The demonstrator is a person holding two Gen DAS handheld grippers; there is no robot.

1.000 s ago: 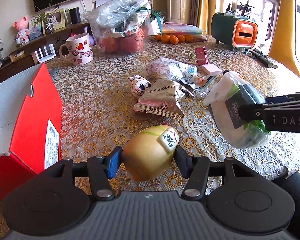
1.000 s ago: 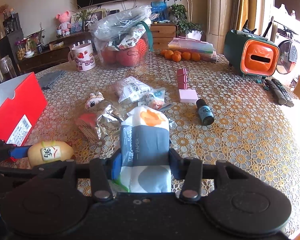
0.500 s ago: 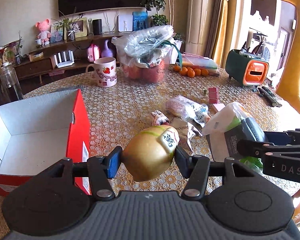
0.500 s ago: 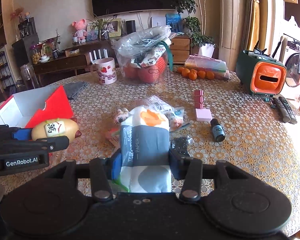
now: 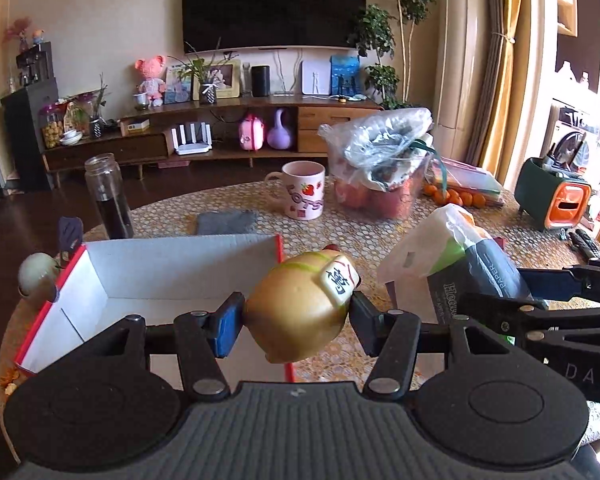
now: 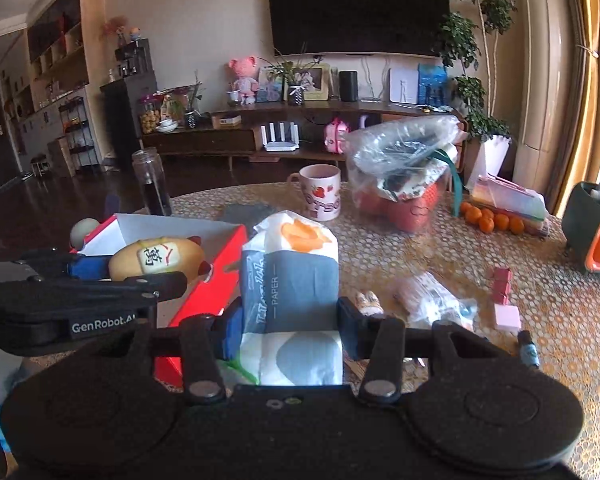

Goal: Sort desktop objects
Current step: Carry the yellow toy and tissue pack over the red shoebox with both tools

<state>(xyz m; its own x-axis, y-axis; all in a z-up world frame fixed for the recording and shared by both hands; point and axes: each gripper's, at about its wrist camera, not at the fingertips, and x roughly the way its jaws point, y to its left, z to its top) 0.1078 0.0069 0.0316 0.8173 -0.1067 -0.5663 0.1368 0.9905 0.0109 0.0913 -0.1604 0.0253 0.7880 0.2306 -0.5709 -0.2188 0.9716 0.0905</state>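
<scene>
Squishy bun toy sat clamped between the left gripper jaws, held in the air at the red box's right wall, probably staged to drop in. Right gripper was clenched on the tissue pack, just beside the box, likely next in. Snack bags, sticky notes and a small bottle lay unsorted on the table.

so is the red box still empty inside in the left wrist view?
Yes, the red box shows only bare white walls and floor, while the yellow toy hangs clamped in the left gripper at its near right corner.
</scene>
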